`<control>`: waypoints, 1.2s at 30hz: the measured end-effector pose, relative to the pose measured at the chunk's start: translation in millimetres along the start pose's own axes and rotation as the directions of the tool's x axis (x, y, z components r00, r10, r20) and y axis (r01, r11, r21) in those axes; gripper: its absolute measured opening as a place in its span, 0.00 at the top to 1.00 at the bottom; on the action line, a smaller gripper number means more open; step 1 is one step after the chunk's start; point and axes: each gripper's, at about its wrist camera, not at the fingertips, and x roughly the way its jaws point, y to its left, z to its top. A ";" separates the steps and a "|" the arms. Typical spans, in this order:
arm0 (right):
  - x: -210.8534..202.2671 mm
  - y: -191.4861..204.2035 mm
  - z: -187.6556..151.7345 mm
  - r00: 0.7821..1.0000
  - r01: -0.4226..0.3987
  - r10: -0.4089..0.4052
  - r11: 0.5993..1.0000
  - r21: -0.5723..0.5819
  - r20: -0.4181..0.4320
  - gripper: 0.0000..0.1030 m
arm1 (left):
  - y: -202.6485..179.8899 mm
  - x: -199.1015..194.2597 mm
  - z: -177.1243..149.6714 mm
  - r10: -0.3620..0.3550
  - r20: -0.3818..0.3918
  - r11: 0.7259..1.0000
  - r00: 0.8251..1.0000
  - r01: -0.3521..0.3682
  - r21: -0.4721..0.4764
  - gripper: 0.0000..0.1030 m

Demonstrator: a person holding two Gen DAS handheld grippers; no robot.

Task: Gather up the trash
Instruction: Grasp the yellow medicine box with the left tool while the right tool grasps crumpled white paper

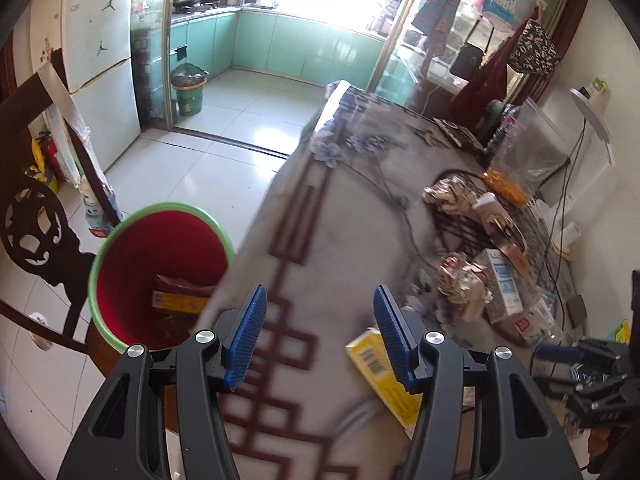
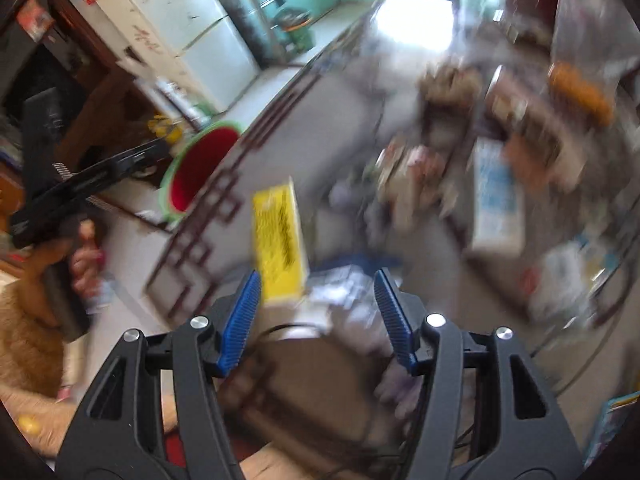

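Two grippers (image 1: 320, 336) (image 2: 316, 312) — one yellow box (image 1: 380, 376).

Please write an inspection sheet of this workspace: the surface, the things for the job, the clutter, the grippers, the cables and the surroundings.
Surface: table under a patterned cloth with flowers and a dark red border.
Job's things: red bin with a green rim beside the table edge, boxes already inside; yellow box lying on the table near that edge.
Clutter: crumpled wrappers, blue and white carton, clear bag with orange contents.
Grippers: left gripper open, nothing between its fingers; right gripper open over the table, view blurred.
Cables: dark cables along the far table side.
Surroundings: white fridge, green kitchen bin, dark wooden chair.
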 end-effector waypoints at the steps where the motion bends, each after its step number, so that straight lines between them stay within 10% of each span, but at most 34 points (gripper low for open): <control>1: 0.3 -6.9 -8.3 1.000 -0.022 0.022 1.000 0.010 -0.015 0.42 | -8.5 0.7 -4.5 -0.001 -0.005 1.000 1.000 0.002 0.008 0.48; 13: 79.4 -31.3 -20.9 0.990 0.045 -0.055 0.996 -0.078 -0.131 0.51 | -59.1 9.8 -28.4 -0.006 -0.055 1.000 0.998 0.006 0.000 0.48; 36: -2.0 -57.3 -21.4 0.995 0.045 -0.045 0.999 0.006 0.085 0.56 | -91.3 102.1 -69.0 0.011 -0.268 0.998 0.963 -0.029 -0.063 0.37</control>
